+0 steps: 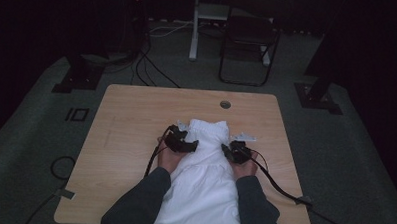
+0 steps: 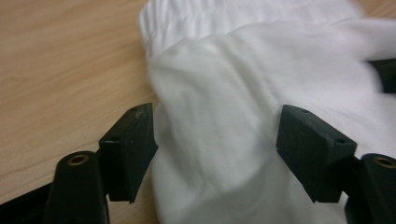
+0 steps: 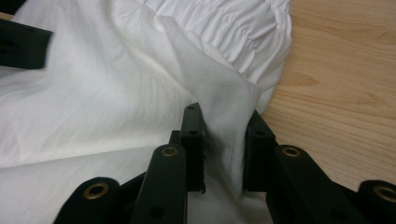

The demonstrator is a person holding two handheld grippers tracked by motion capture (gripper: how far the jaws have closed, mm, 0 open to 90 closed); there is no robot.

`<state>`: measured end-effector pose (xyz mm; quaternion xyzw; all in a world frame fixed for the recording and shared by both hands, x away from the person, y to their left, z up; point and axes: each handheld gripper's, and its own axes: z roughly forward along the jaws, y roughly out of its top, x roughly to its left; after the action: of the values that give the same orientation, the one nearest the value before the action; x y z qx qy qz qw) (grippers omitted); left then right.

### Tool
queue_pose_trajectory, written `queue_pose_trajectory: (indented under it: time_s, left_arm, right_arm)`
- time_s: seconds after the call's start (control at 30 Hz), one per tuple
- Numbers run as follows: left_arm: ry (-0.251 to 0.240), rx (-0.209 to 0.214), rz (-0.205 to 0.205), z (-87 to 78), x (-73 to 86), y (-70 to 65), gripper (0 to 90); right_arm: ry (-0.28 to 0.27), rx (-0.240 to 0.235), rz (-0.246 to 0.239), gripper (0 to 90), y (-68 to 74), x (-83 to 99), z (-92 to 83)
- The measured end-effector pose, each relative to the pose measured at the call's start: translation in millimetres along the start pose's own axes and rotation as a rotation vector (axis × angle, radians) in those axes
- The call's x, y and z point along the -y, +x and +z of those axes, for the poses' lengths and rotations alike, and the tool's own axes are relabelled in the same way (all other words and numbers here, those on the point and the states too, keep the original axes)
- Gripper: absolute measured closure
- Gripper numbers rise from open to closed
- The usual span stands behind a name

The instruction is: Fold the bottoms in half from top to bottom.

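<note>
On the table (image 1: 131,114) our right gripper (image 3: 224,135) pinches a fold of the white cloth (image 1: 204,162), while our left gripper (image 2: 215,140) stands released over its left edge.

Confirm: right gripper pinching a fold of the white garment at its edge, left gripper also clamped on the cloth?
Not quite. The right gripper does pinch a fold of the white garment, but the left gripper is not clamped: the left gripper view shows its jaws standing wide apart, with cloth lying between them and the pads not pressing it.
</note>
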<state>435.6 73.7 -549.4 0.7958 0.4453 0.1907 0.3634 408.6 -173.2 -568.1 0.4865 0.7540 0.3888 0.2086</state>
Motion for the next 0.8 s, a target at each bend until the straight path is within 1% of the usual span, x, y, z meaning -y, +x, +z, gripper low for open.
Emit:
queue_pose_trajectory:
  time_s: [0.07,0.1,0.17,0.2,0.27,0.3,0.33,0.37,0.4,0.43,0.47,0.5,0.53,0.57,0.6,0.63,0.7,0.8]
  left_arm:
    - [-0.006,-0.015,-0.008,2.5,-0.3,4.8,27.7]
    - [-0.002,-0.014,-0.014,4.4,0.0,7.2,27.7]
    - [0.023,-0.013,-0.023,9.4,2.6,11.0,27.7]
    - [0.004,-0.017,-0.005,10.3,4.9,10.2,27.7]
    - [0.002,-0.03,0.028,10.6,6.2,6.8,28.3]
    - [-0.001,-0.022,0.035,10.2,6.5,5.7,31.7]
    - [-0.002,-0.022,0.036,10.0,6.7,5.0,34.0]
    - [-0.002,-0.022,0.036,9.9,6.8,4.8,34.6]
    - [-0.003,-0.023,0.035,9.8,6.9,4.5,34.9]
    - [-0.003,-0.024,0.036,9.8,7.0,4.2,35.2]
    - [-0.003,-0.023,0.036,9.8,7.0,4.2,35.5]
    - [-0.003,-0.022,0.037,9.6,7.0,4.1,35.9]
    - [-0.004,-0.022,0.037,9.7,7.0,4.1,36.0]
    - [-0.003,-0.022,0.038,9.7,7.0,4.1,36.0]
    - [-0.003,-0.022,0.038,9.7,7.0,4.1,36.0]
    - [-0.004,-0.022,0.037,9.7,7.0,4.1,36.1]
    - [-0.003,-0.021,0.039,9.7,7.0,4.1,36.1]
    - [-0.005,-0.014,0.044,9.5,7.1,4.0,38.1]
  right_arm:
    - [0.0,0.001,-0.001,74.4,0.1,0.0,0.0]
    - [0.001,0.002,0.0,74.4,0.2,0.0,-0.1]
    - [0.001,0.006,-0.001,74.5,0.9,0.2,-0.2]
    - [0.001,0.006,0.001,74.5,1.1,0.2,-0.3]
    - [0.001,0.004,0.003,74.3,0.8,0.3,-0.4]
    - [0.002,-0.001,0.008,74.2,0.3,0.2,-0.4]
    - [0.006,-0.009,0.012,73.0,-0.7,-0.4,-0.4]
    - [0.02,-0.027,0.022,67.7,-2.7,-2.4,-0.5]
    - [0.037,-0.055,0.044,61.5,-5.2,-5.3,-0.4]
    - [0.05,-0.066,0.049,54.6,-7.7,-8.6,0.1]
    - [0.04,-0.045,0.034,47.5,-8.8,-11.2,0.3]
    - [0.031,-0.024,0.024,43.0,-9.5,-13.4,0.1]
    - [0.016,-0.015,0.019,40.0,-11.7,-16.4,0.3]
    - [0.014,-0.025,0.024,37.2,-13.7,-19.7,1.4]
    - [0.022,-0.035,0.024,32.2,-15.5,-22.4,4.6]
    - [0.043,-0.034,0.015,29.3,-17.3,-24.9,9.3]
    - [0.071,-0.029,-0.013,26.3,-19.3,-28.2,17.9]
    - [0.087,-0.032,-0.036,25.1,-20.8,-31.5,26.2]
